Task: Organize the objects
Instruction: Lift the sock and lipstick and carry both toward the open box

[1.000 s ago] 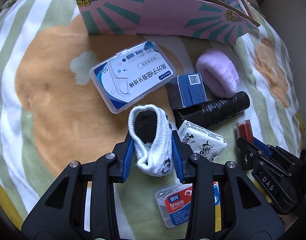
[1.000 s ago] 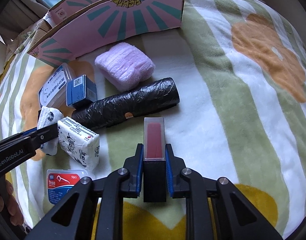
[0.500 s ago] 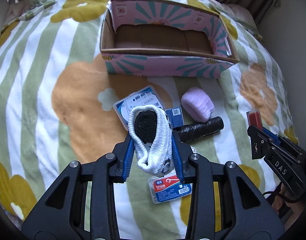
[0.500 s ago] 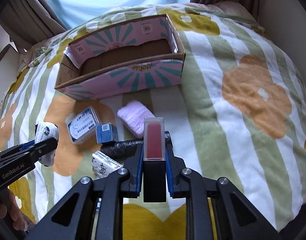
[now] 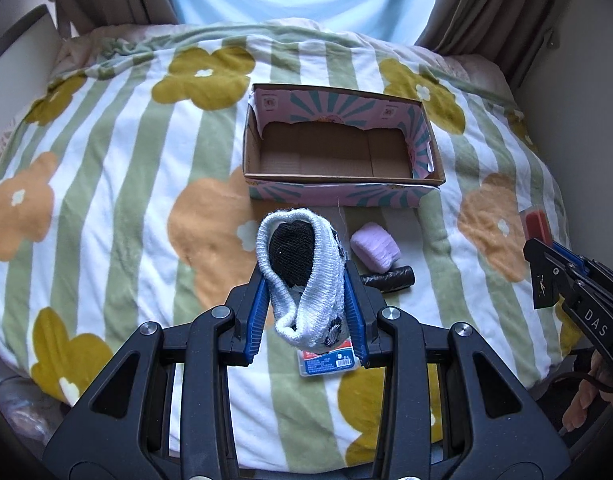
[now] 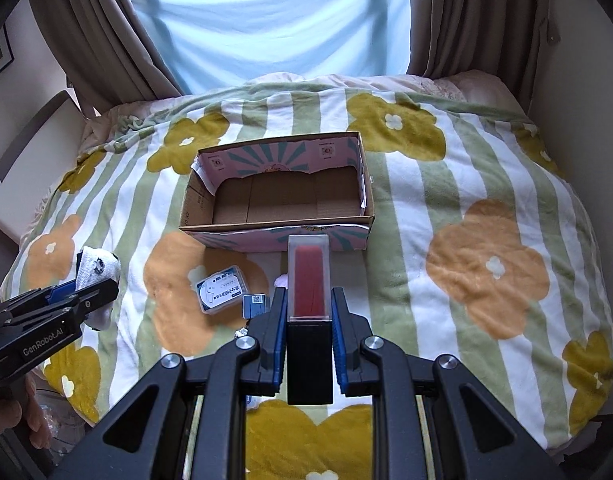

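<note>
My left gripper [image 5: 306, 312] is shut on a rolled white sock with a black inside [image 5: 302, 276], held high above the bed. My right gripper [image 6: 308, 332] is shut on a slim clear case with a red insert and black base [image 6: 309, 280]. The open pink cardboard box [image 5: 338, 191] [image 6: 210, 233] sits ahead on the flowered blanket, with nothing inside. In the right wrist view the left gripper [image 6: 82, 300] with the sock [image 6: 96, 266] shows at the left edge. In the left wrist view the right gripper [image 5: 546, 276] with the red case [image 5: 537, 226] shows at the right edge.
On the blanket below lie a lilac towel roll [image 5: 374, 250], a black bag roll [image 5: 390, 278], a floss pick box [image 6: 222, 288], a small blue box [image 6: 255, 305] and a red-and-blue floss case [image 5: 326, 362]. Curtains and a window stand behind the bed. A hand [image 6: 10, 412] holds the left gripper.
Both grippers have risen high and pulled back with their objects. The box interior has come into full view and the items on the blanket look much smaller.
</note>
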The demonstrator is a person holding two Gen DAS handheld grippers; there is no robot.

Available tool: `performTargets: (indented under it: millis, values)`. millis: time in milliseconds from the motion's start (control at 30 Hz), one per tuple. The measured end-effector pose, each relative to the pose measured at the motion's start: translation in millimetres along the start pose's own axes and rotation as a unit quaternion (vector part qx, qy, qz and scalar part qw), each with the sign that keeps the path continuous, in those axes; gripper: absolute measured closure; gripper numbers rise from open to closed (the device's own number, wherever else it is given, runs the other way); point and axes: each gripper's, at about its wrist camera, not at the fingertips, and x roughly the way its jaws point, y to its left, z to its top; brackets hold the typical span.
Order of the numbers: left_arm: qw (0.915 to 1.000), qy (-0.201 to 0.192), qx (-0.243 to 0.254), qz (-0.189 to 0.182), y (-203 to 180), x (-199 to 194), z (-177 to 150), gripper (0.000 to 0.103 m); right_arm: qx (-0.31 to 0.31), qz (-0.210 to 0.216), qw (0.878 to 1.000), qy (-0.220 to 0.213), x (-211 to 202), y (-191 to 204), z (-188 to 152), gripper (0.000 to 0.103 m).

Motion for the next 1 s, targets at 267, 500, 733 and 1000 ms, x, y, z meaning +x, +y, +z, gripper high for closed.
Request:
performTargets:
  millis: [267, 500, 733, 1000]
  values:
    - [1.0000, -0.002, 0.001, 0.005, -6, -12, 4, 0.071, 0.000, 0.010, 1.000, -0.010, -14, -1, 10, 0.085]
    - [0.9997, -0.015, 0.008, 0.015, -10, -7, 43, 0.071, 0.041, -0.047, 0.998, -0.017, -9, -9, 43, 0.085]
    - [0.9996, -0.014, 0.020, 0.013, -25, 29, 101, 0.071, 0.018, -0.044, 0.999, -0.019, 19, -25, 93, 0.085]
    - [0.9998, 0.008, 0.016, 0.005, -38, 100, 159, 0.071, -0.021, -0.033, 0.999, 0.020, 88, -37, 133, 0.085]
